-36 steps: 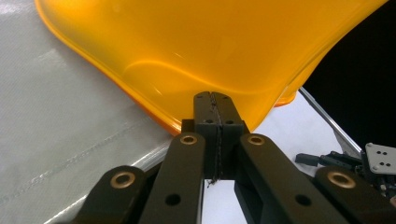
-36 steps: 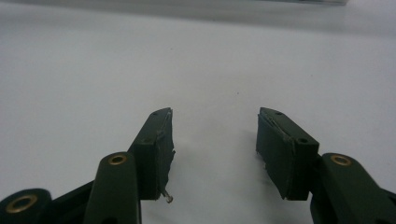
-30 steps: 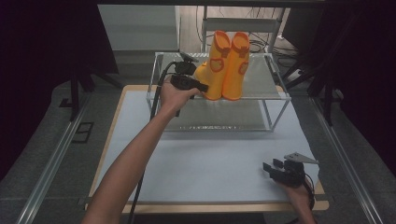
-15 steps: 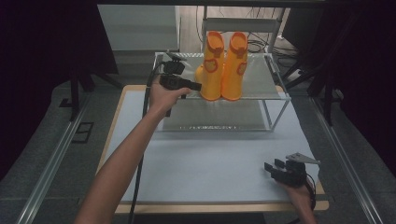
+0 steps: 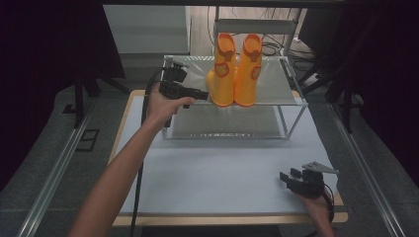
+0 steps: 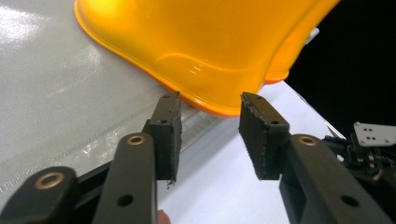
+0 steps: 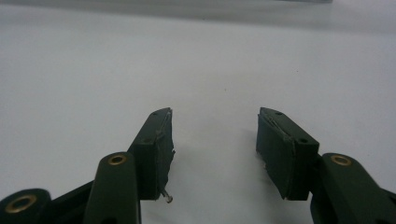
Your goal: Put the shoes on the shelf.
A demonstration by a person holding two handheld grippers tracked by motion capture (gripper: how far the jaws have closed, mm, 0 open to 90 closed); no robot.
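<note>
Left gripper: I saw the left gripper [image 5: 200, 94] at the front left edge of the rack's upper shelf, its tips just beside the toe of the left boot.
Left fingers: they had just been opening; I found them spread [image 6: 168, 126], with nothing between them and the pads clear of the boot's sole rim.
Rain boots: the pair of orange rain boots [image 5: 234, 71] stood upright, side by side and touching, on the upper shelf [image 5: 276, 84] of the wire rack [image 5: 291, 116], toes toward me.
Boot sole: in the left gripper view I noted the orange sole edge [image 6: 205, 51] resting flat on the shelf's translucent liner, just beyond the fingertips.
Right gripper: I saw the right gripper [image 5: 291, 178] low over the near right corner of the table [image 5: 217, 177], well apart from the rack.
Right fingers: spread [image 7: 156, 149], holding nothing, with bare white table surface between and beyond them.
Rack position: the rack stood at the far middle of the table, its lower shelf bare as far as I could see.
</note>
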